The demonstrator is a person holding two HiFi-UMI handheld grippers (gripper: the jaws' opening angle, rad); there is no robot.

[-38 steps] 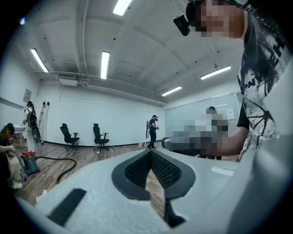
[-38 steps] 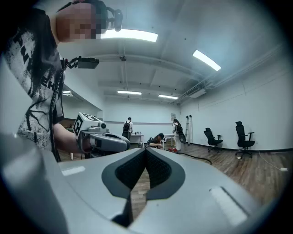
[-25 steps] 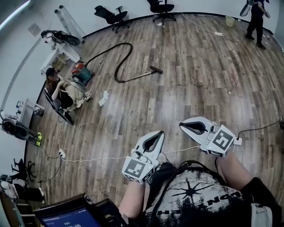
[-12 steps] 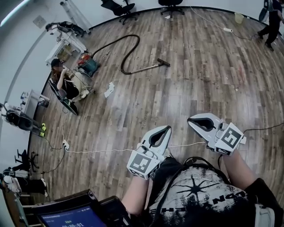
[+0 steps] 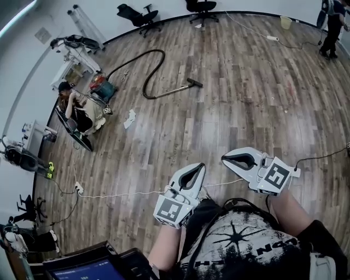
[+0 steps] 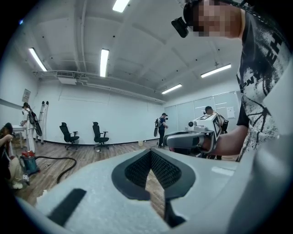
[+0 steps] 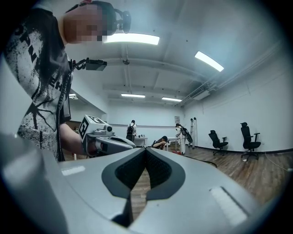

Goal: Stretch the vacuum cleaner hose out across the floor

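We wear a black short-sleeved T-shirt (image 5: pixel 246 243) with white splatter print and lettering; a black cable (image 5: pixel 236 200) loops over it. Our left hand-held gripper (image 5: pixel 199 165) and right hand-held gripper (image 5: pixel 224 157) are pale grey, dark-padded, each bearing a square-marker cube.

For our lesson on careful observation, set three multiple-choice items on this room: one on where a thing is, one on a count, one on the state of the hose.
1. Where does the vacuum cleaner stand? A mid-floor; B beside the seated person; C on a chair seat.
2. How many office chairs stand at the far wall? A two; B one; C five.
3. How does the hose lie? A stretched straight; B wound round the vacuum cleaner; C in a loose curve on the floor.
Answers: 1 B, the head view shows it next to that person; 2 A, two chairs show there; 3 C, it bends in a loop.
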